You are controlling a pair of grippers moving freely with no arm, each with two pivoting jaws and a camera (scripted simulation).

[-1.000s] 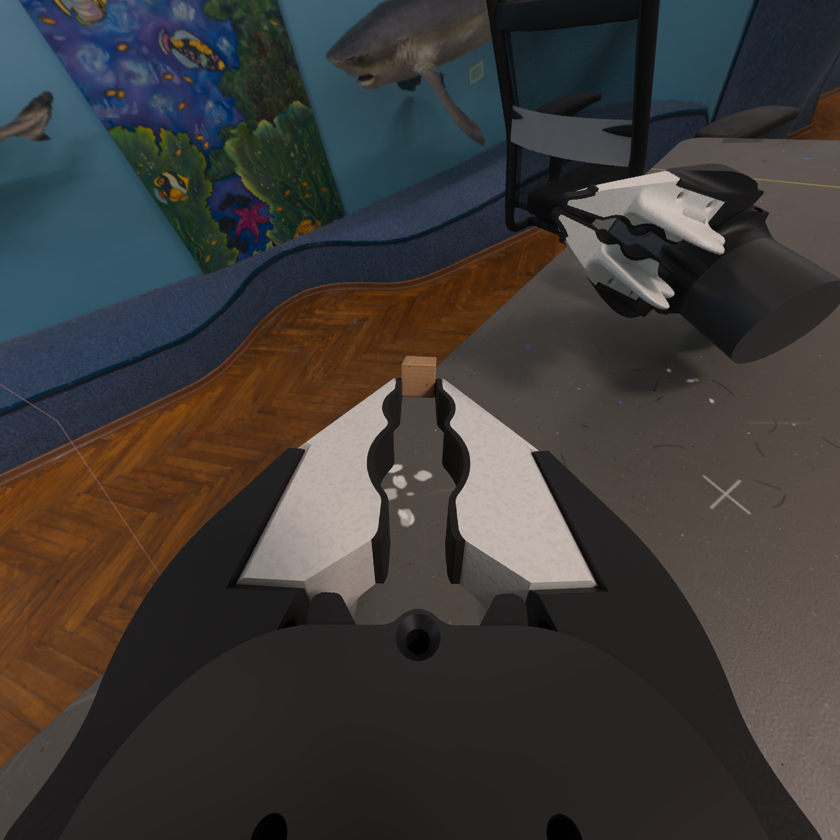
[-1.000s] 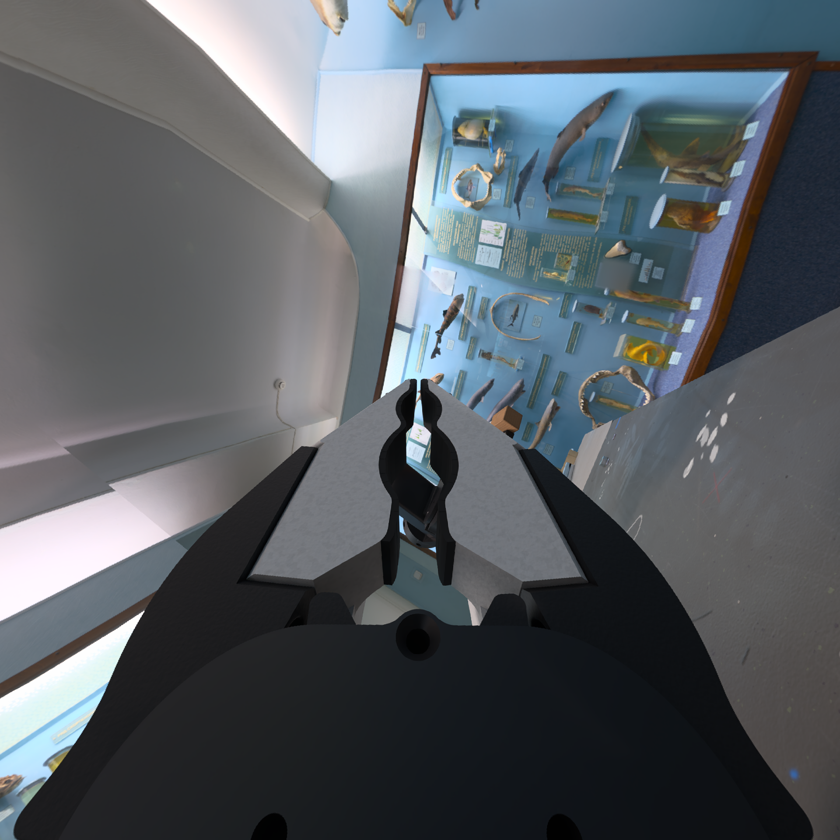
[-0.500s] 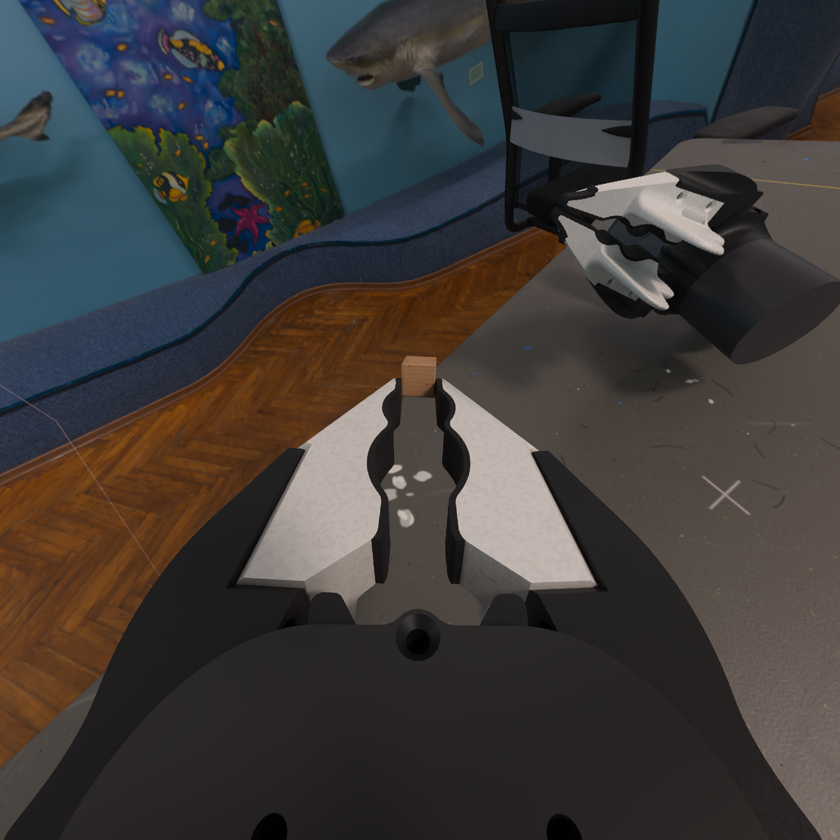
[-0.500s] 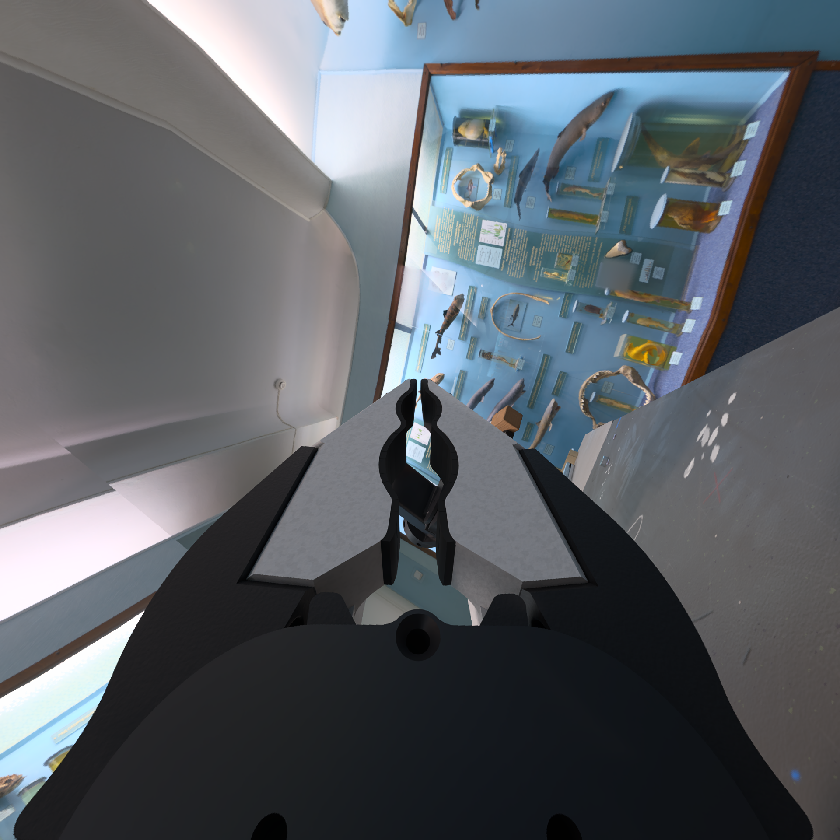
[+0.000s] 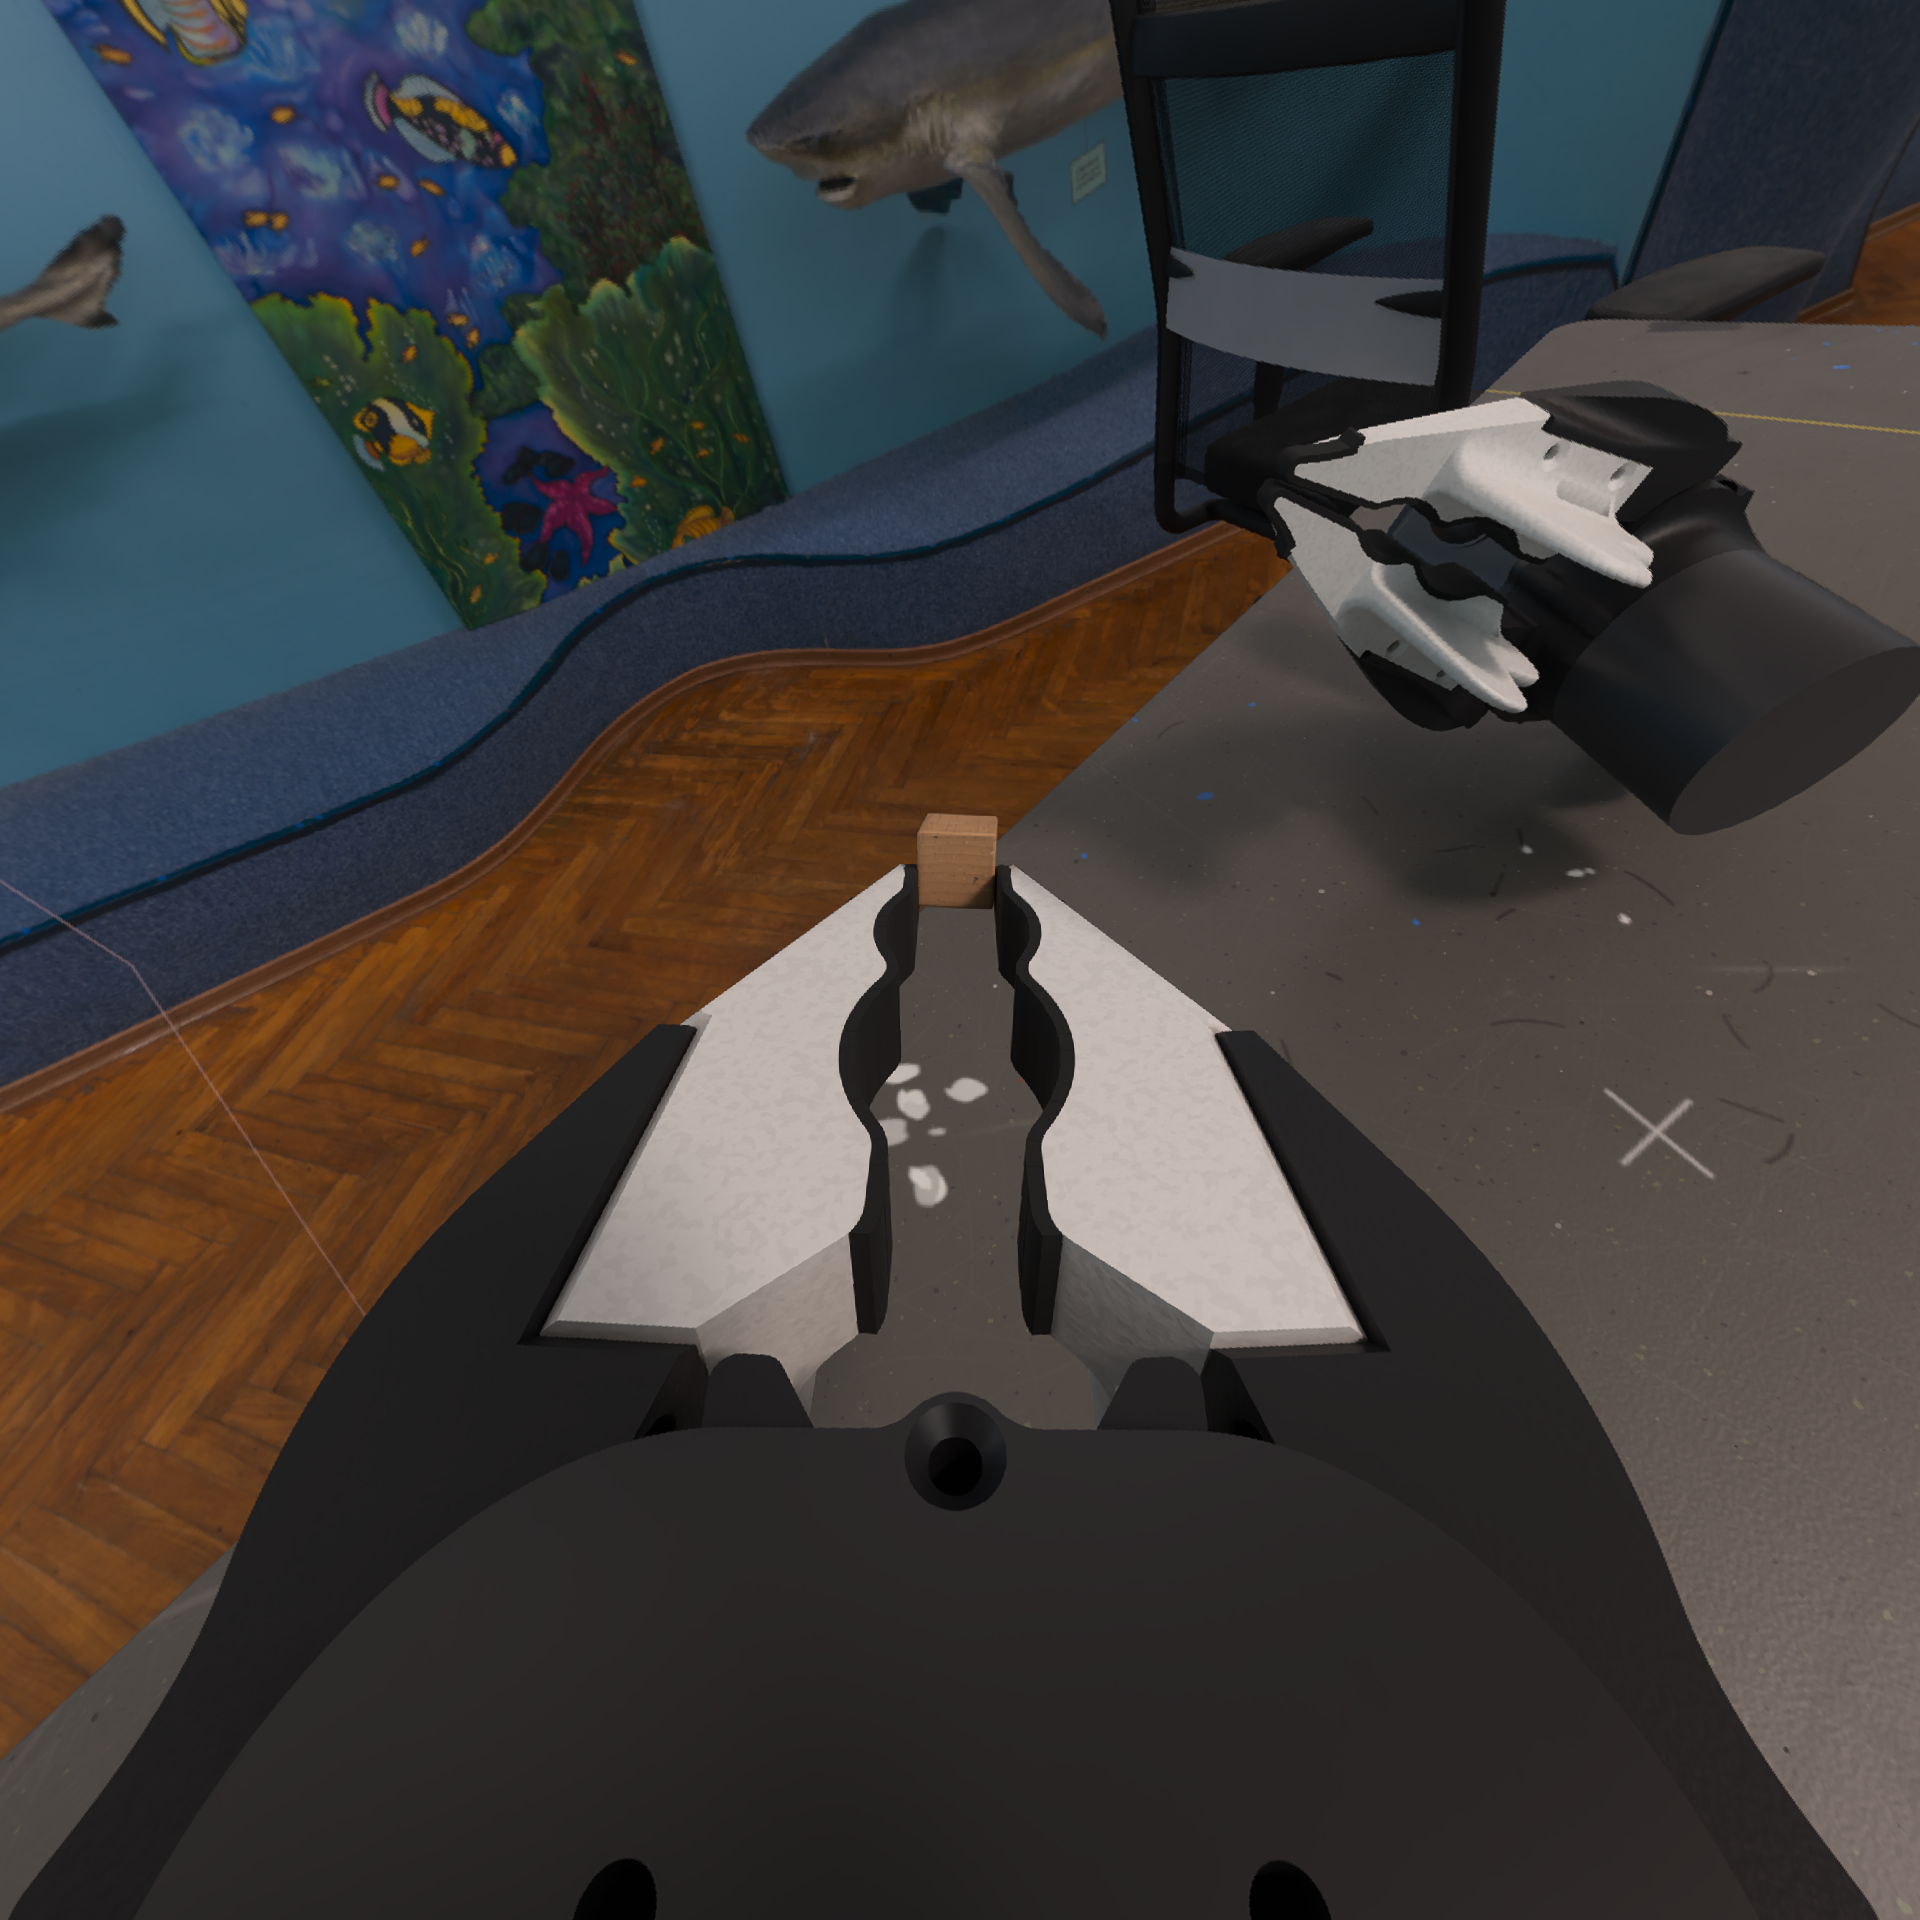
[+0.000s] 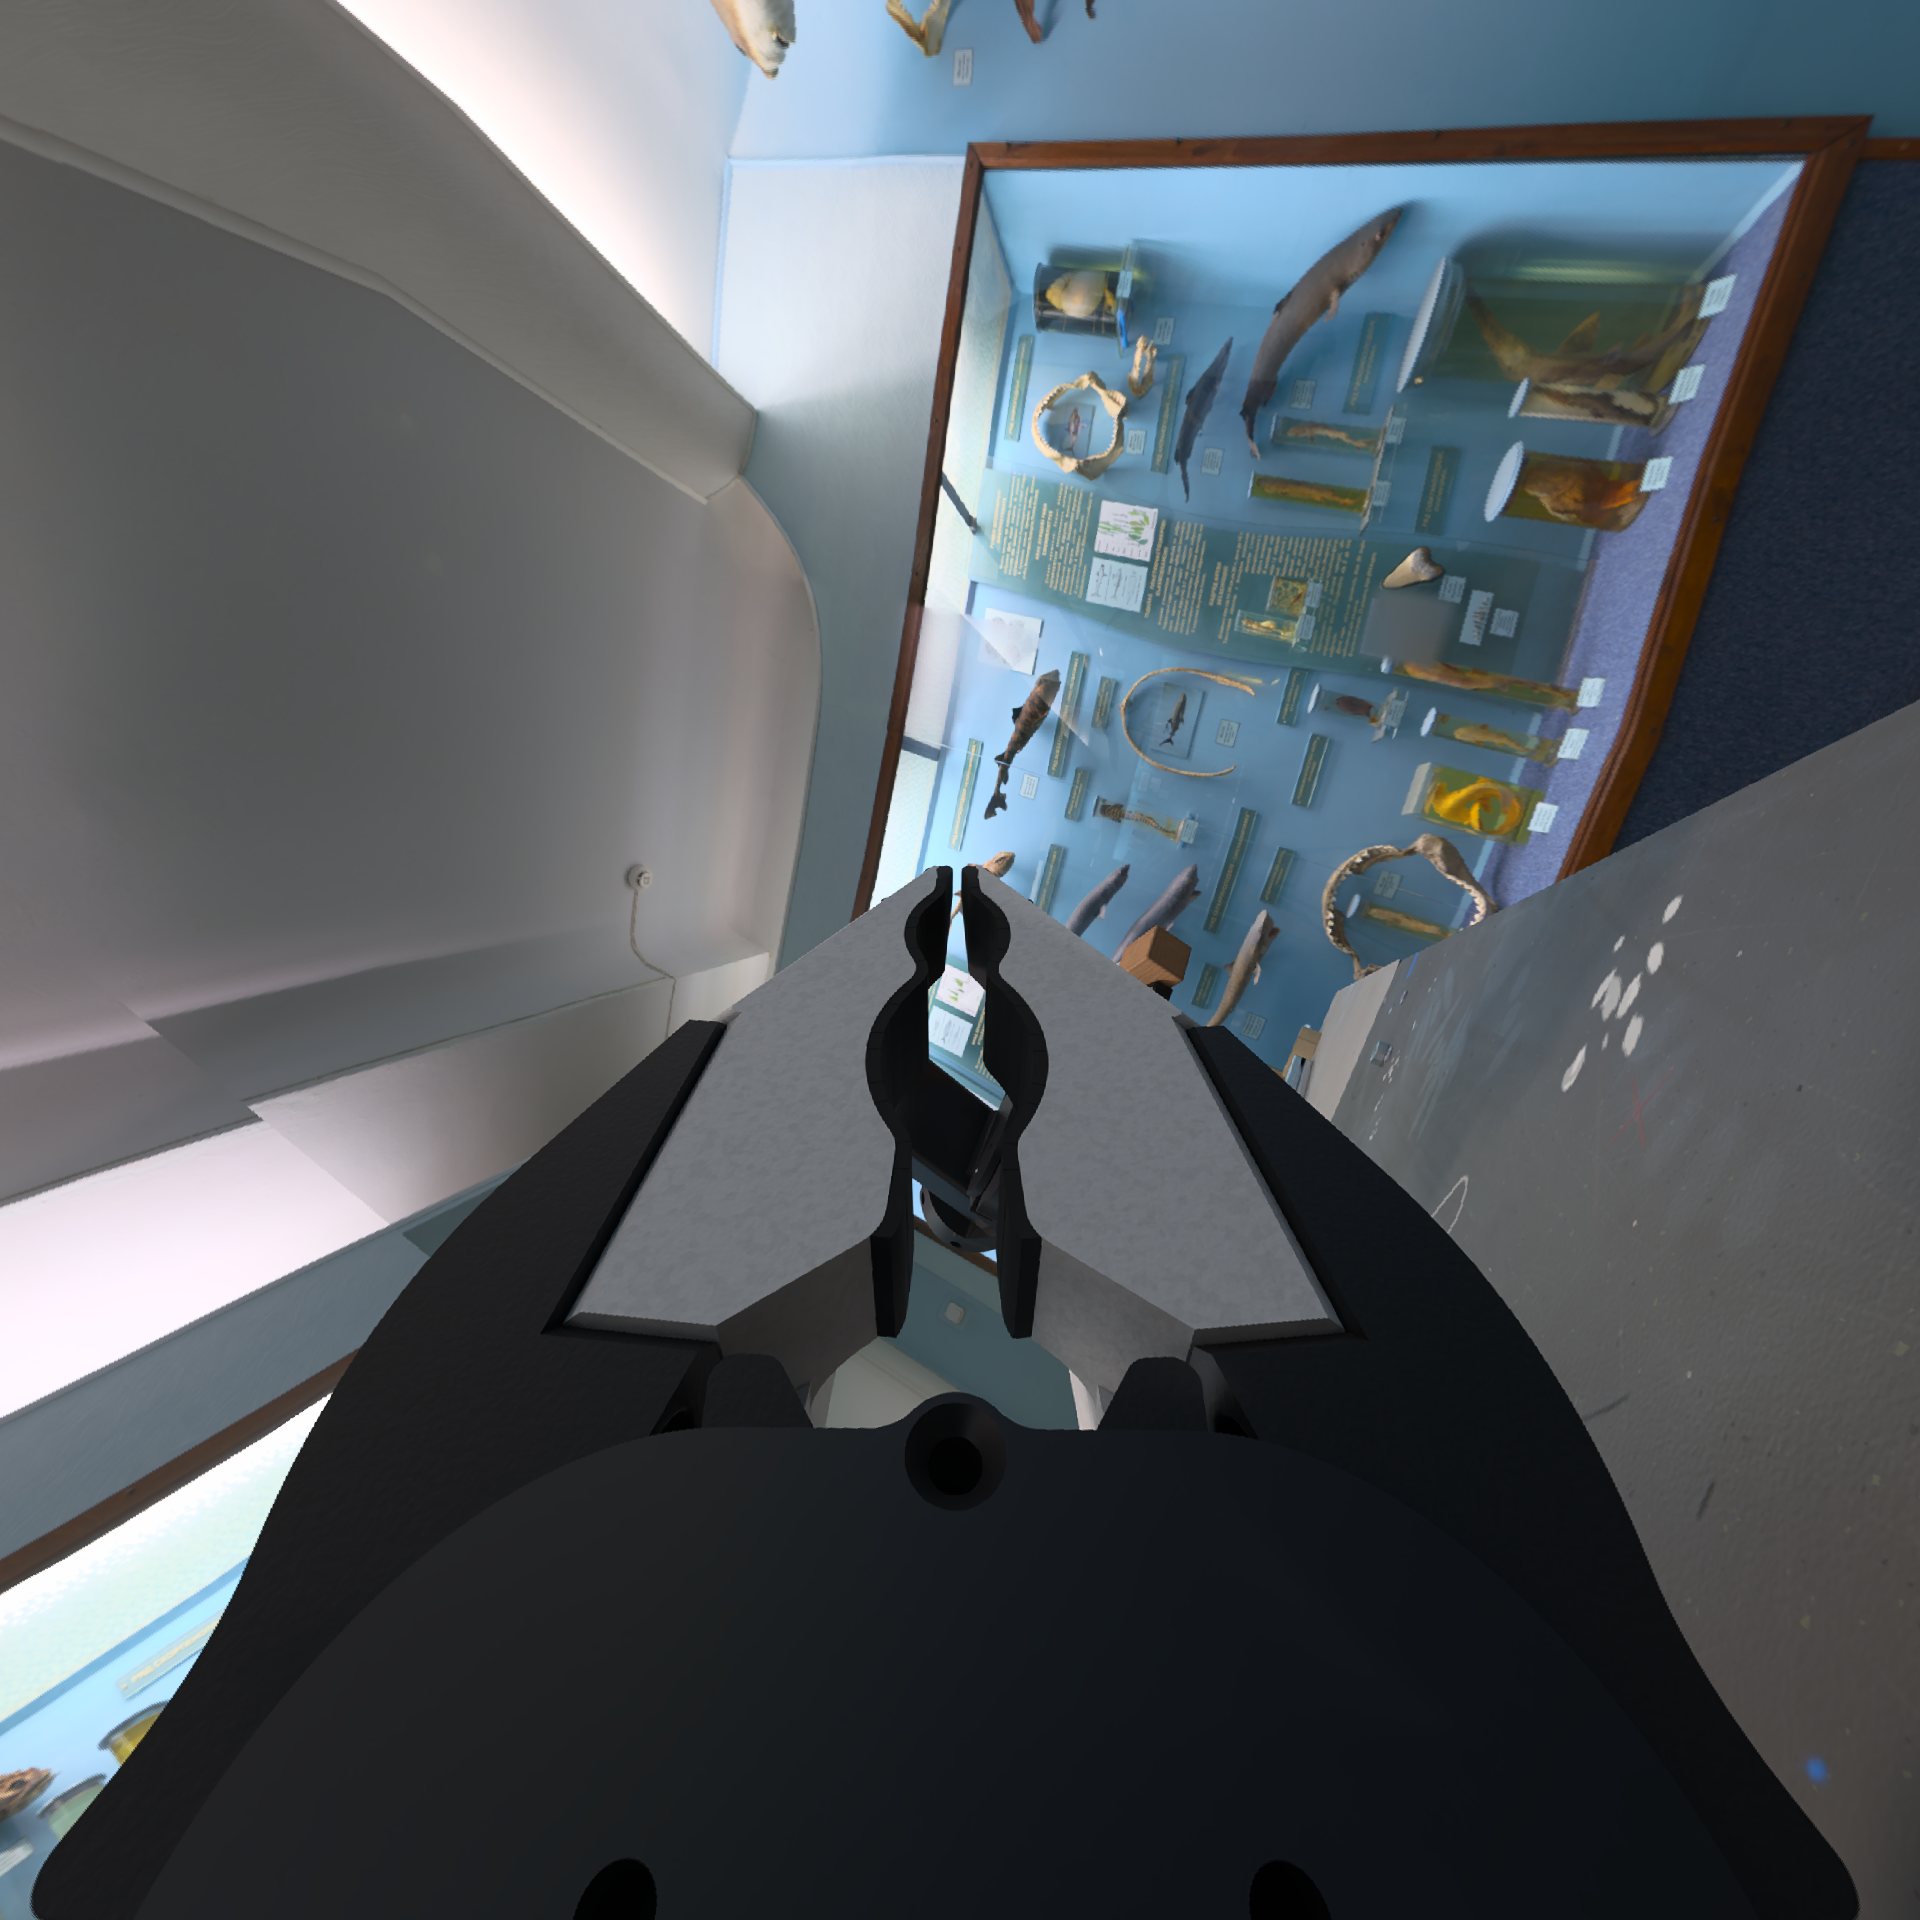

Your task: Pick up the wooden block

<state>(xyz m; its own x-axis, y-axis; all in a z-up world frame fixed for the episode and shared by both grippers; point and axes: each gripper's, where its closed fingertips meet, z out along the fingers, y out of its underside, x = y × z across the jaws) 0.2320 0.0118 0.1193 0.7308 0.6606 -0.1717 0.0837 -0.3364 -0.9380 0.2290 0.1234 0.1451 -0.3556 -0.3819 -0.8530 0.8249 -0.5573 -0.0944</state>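
Wooden block [image 5: 957,860] on grey table [image 5: 1455,1039]

A grey, scuffed tabletop [image 5: 1455,1039] carries white paint flecks [image 5: 920,1122] and a chalked cross [image 5: 1659,1135]. Beyond its edge runs herringbone wood floor [image 5: 416,1039], then a blue carpeted kerb [image 5: 416,707]. On the teal wall hang a reef mural [image 5: 447,260] and a shark [image 5: 935,114]. A black mesh chair [image 5: 1309,260] stands at the tabletop's far side. Elsewhere, a wood-framed display case [image 6: 1351,520] holds fish specimens.
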